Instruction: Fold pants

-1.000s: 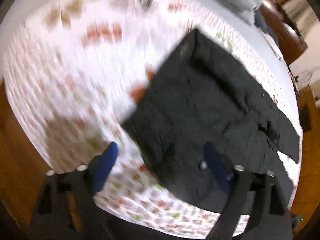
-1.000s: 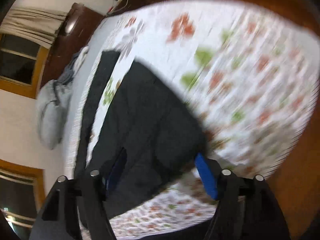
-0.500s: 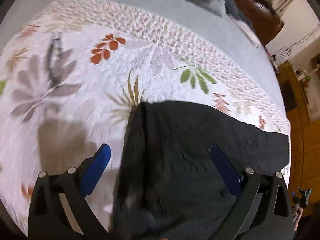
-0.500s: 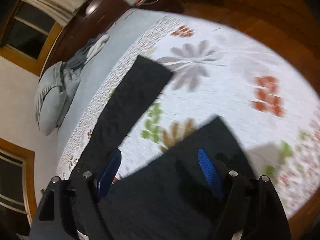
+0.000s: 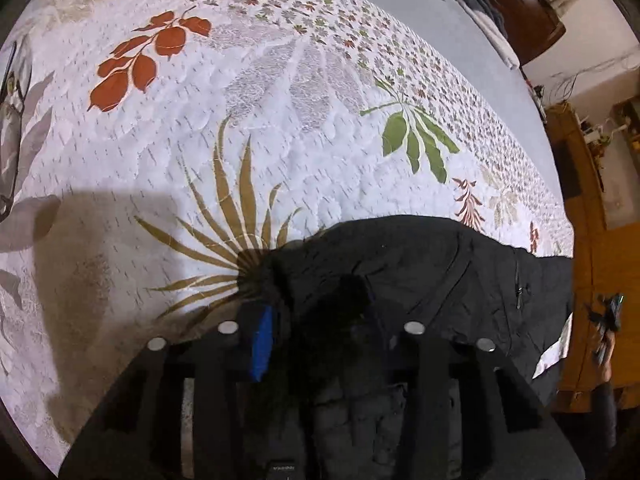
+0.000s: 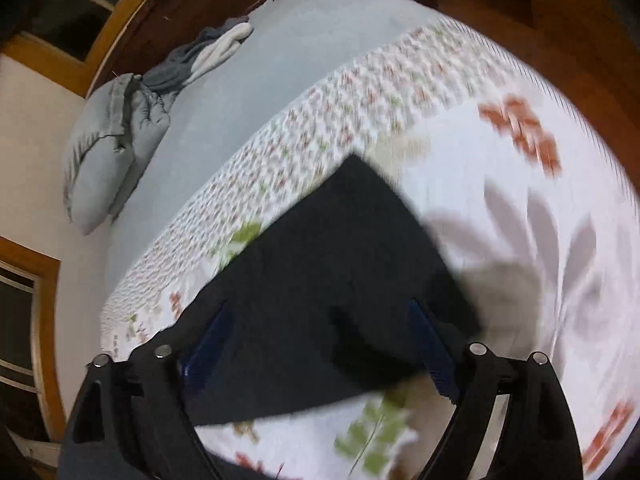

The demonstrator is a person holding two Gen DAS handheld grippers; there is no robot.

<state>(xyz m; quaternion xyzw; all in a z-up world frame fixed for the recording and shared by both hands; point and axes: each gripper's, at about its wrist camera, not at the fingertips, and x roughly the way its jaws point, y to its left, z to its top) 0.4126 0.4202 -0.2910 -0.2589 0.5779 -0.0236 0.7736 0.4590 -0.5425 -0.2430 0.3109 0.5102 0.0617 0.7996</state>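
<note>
Since half a second ago the left gripper [image 5: 316, 332] has gone from wide open over the black pants [image 5: 432, 280] to closing in on a bunched edge of them, and the right gripper [image 6: 320, 344] has swung to a different end of the dark cloth, its view now smeared by motion.

At the left tool, the blue pad [image 5: 262, 344] sits just left of a raised hump of black fabric that fills the gap between the fingers; the other pad is hidden behind the cloth. The jaws are closing with the fabric between them, and the cloth looks gathered and pinched there. From the fingertips the pants run off to the right, lying flat on the leaf-printed quilt [image 5: 280, 128], with a pocket seam and a small zip showing further right. Ahead of the tool the quilt is bare, with a tan palm-leaf print right at the fingers.

At the right tool, the jaws are spread and opening. Both blue pads [image 6: 434, 352] stand apart over the pants [image 6: 340, 256], which lie under and ahead of the fingers, a square corner pointing away. Nothing is pinched. Beyond that corner lies the quilt [image 6: 520, 216], then a grey sheet [image 6: 280, 80] with a grey pillow [image 6: 108, 152] far off to the left.
</note>
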